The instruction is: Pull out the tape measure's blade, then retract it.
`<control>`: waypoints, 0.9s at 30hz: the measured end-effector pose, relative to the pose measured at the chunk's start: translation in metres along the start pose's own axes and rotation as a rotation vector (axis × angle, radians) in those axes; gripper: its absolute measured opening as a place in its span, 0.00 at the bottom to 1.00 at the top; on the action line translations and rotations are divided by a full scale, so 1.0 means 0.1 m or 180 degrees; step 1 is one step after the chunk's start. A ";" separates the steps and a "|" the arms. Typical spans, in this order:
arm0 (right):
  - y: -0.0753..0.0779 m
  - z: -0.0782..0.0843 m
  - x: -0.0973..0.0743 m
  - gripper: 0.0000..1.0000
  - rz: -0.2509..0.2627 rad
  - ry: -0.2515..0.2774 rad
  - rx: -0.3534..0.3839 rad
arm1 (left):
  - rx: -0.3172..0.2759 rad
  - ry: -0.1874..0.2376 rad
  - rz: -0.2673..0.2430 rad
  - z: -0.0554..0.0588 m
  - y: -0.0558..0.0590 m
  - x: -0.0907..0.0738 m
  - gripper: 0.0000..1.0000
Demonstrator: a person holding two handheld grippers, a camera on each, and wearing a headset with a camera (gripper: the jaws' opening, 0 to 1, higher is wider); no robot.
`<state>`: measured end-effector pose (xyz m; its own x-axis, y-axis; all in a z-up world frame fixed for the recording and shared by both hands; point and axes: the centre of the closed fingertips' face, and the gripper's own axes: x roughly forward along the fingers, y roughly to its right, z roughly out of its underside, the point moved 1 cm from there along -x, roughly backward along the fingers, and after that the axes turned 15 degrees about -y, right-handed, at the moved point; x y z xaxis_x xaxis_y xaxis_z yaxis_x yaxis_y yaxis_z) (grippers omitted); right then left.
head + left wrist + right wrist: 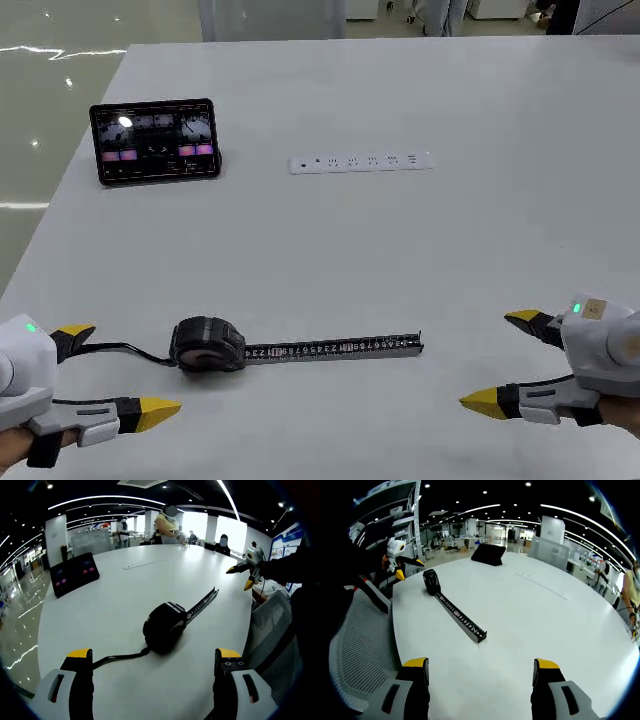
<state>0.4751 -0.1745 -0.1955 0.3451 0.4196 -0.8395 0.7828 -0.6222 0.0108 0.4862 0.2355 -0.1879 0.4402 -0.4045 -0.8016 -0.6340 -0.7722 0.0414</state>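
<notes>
White tabletop (400, 240) spreads before me: at left my left gripper (134, 368) gapes empty just beside the tape measure (208, 345), its blade (340, 348) lying drawn out rightward, and my right gripper (486, 360) hangs released well apart; unlocking it unheld could, I judge, whip the blade back.
</notes>
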 end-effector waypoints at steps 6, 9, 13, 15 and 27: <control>-0.02 0.14 -0.04 0.90 -0.0007 -0.0039 0.0033 | 0.0018 0.0068 0.0014 0.02 0.01 -0.04 0.99; -0.02 0.22 -0.06 0.94 -0.0029 -0.0070 0.0100 | -0.0004 0.0094 -0.0019 0.04 -0.02 -0.06 0.99; 0.01 0.30 -0.12 0.99 0.0006 -0.0050 0.0103 | -0.0037 0.0094 -0.0028 0.07 -0.02 -0.09 0.99; 0.00 0.32 -0.16 0.99 0.0042 -0.0046 0.0103 | -0.0032 0.0096 -0.0036 0.07 -0.03 -0.11 0.99; 0.03 0.54 -0.33 0.99 0.0152 -0.0042 0.0182 | -0.0020 0.0043 -0.0153 0.21 -0.16 -0.18 0.99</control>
<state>0.4376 -0.2259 -0.1971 0.3743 0.3798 -0.8460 0.7346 -0.6782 0.0205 0.4752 0.2655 -0.1863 0.4786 -0.3735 -0.7947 -0.6079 -0.7940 0.0071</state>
